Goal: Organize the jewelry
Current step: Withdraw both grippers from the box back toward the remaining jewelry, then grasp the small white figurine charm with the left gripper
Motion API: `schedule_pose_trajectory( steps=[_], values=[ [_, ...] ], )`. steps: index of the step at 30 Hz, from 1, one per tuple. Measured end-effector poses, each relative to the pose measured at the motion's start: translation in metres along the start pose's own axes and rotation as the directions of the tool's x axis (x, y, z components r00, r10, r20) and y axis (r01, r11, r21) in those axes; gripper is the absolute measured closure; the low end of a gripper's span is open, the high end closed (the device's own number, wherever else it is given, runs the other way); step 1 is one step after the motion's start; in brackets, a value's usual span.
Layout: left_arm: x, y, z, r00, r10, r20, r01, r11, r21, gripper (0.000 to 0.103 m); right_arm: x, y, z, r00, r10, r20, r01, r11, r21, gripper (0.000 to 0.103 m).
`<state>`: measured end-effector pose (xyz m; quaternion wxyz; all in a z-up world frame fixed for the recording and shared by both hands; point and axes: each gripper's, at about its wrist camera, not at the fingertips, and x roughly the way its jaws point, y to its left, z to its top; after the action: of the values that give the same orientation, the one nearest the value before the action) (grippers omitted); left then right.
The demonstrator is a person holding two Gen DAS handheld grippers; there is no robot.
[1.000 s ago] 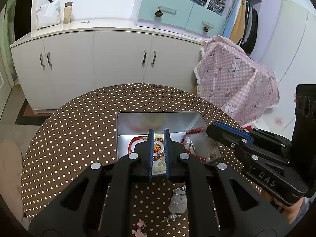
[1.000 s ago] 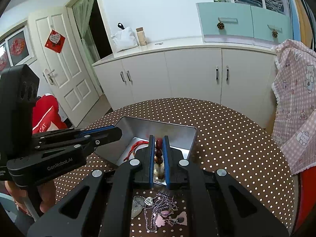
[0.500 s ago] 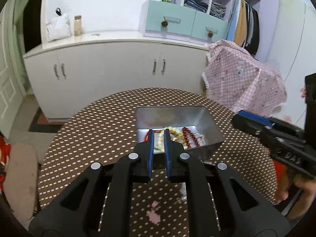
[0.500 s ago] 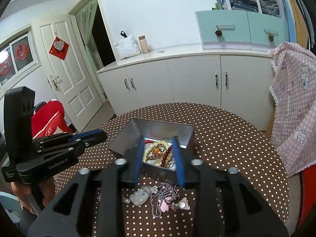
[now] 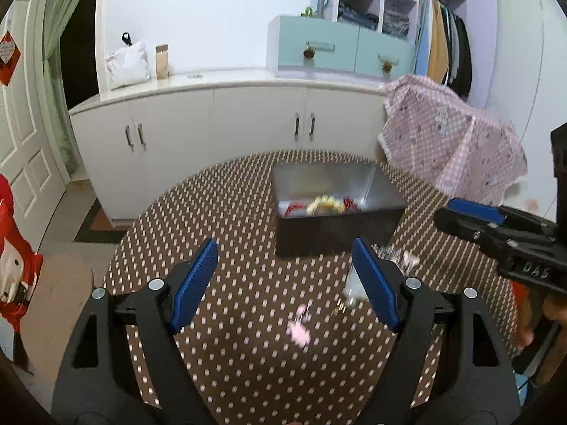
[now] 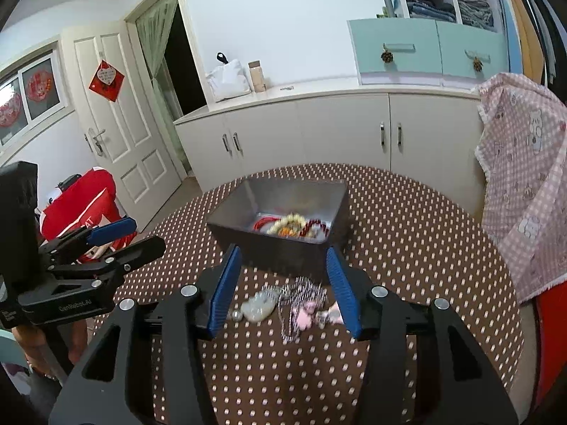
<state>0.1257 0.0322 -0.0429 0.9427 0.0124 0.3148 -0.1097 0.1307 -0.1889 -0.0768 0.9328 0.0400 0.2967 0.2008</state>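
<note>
A metal tin (image 5: 340, 226) (image 6: 283, 248) on the dotted round table holds a cream bead bracelet (image 6: 287, 225), red cords and dark red beads. In front of the tin lies loose jewelry: a pale jade pendant (image 6: 260, 306), a silver chain (image 6: 301, 294) and pink charms (image 6: 306, 317) (image 5: 299, 331). My left gripper (image 5: 285, 279) hovers short of the tin, its jaws opening, with nothing between them. My right gripper (image 6: 283, 288) hangs over the loose pile, jaws opening, the pads clear of the pieces. The right gripper (image 5: 496, 226) also shows at the right edge of the left wrist view.
The table (image 6: 407, 233) wears a brown cloth with white dots. White cupboards (image 6: 336, 134) run behind it. A chair under a pink checked cloth (image 6: 524, 177) stands at the table's right. A red bag (image 6: 85, 205) and a door (image 6: 117, 134) are on the left.
Both grippers drew back from the tin toward the near edge and went from shut to open. The bracelets they held over the tin now lie inside it.
</note>
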Motion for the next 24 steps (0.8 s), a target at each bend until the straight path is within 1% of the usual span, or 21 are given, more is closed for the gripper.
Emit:
schedule_pose_trajectory(
  steps=[6, 14, 16, 17, 18, 20, 22, 24],
  values=[
    [0.015, 0.005, -0.030, 0.996, 0.018, -0.087, -0.019, 1.000, -0.004, 0.026, 0.007, -0.001, -0.023, 0.998, -0.044, -0.047, 0.044, 0.999, 0.004, 0.054],
    [0.029, -0.008, -0.051, 0.988, 0.012, -0.157, -0.007, 0.999, 0.034, 0.026, 0.017, -0.001, -0.044, 0.993, -0.052, -0.104, 0.054, 0.998, 0.017, 0.053],
    [0.032, -0.008, -0.052, 0.985, -0.001, -0.171, 0.007, 0.999, 0.033, 0.036, 0.018, 0.001, -0.047, 0.992, -0.057, -0.114, 0.059, 0.998, 0.013, 0.053],
    [0.034, -0.008, -0.052, 0.984, -0.005, -0.177, 0.011, 0.999, 0.031, 0.047, 0.018, 0.003, -0.048, 0.992, -0.060, -0.114, 0.061, 0.998, 0.011, 0.052],
    [0.036, -0.008, -0.052, 0.982, -0.005, -0.188, 0.010, 1.000, 0.029, 0.053, 0.018, 0.004, -0.049, 0.992, -0.061, -0.114, 0.062, 0.998, 0.008, 0.052],
    [0.043, -0.006, -0.054, 0.974, -0.011, -0.227, 0.016, 1.000, 0.020, 0.057, 0.019, 0.006, -0.049, 0.991, -0.062, -0.115, 0.063, 0.998, 0.002, 0.052],
    [0.045, -0.005, -0.054, 0.971, -0.011, -0.237, 0.015, 1.000, 0.015, 0.062, 0.020, 0.008, -0.049, 0.991, -0.063, -0.116, 0.063, 0.998, -0.004, 0.052],
    [0.045, -0.007, -0.054, 0.971, 0.004, -0.238, 0.003, 1.000, 0.028, 0.072, 0.022, 0.010, -0.047, 0.991, -0.062, -0.119, 0.062, 0.998, -0.009, 0.052]
  ],
)
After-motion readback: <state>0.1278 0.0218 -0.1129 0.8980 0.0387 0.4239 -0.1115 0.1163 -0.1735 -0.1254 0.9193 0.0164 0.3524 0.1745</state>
